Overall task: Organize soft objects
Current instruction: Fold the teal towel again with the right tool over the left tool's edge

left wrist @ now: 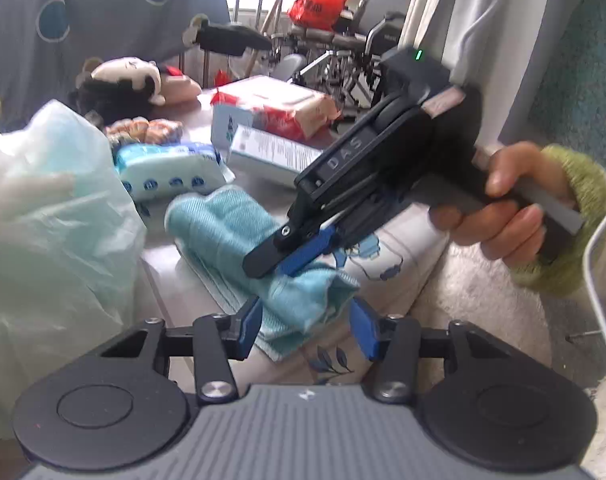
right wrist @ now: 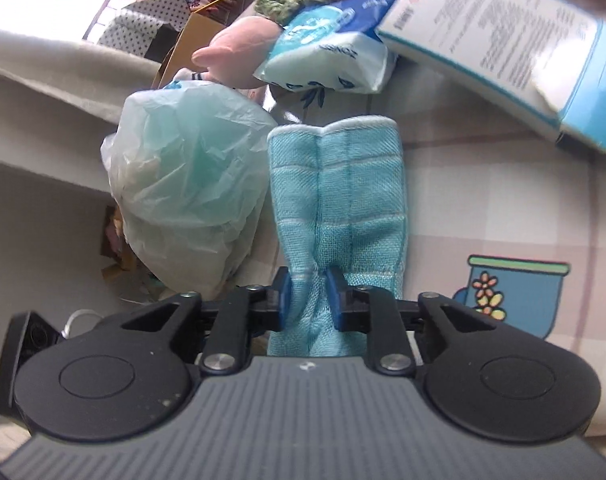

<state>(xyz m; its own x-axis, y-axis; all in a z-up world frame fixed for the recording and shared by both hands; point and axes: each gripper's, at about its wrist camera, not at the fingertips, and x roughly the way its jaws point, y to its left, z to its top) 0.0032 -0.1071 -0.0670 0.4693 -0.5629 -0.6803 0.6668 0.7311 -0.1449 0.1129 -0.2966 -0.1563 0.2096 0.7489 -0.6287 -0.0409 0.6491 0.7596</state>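
Observation:
A folded light blue towel [left wrist: 239, 232] lies on the table, and in the right wrist view [right wrist: 335, 192] it stretches away from the camera. My right gripper [right wrist: 309, 300] is shut on the towel's near end, which bunches between the blue pads. In the left wrist view the right gripper [left wrist: 279, 260] reaches in from the right onto the towel. My left gripper [left wrist: 307, 326] is open, with its blue fingers [left wrist: 249, 322] on either side of the towel's near corner, not squeezing it.
A pale green plastic bag [left wrist: 43, 240] bulges to the left of the towel, also in the right wrist view [right wrist: 183, 184]. Behind are a tissue pack [left wrist: 167, 172], a boxed carton [left wrist: 271, 152], a wipes pack [left wrist: 275, 108], plush toys [left wrist: 123, 84] and a knitted item [left wrist: 143, 128].

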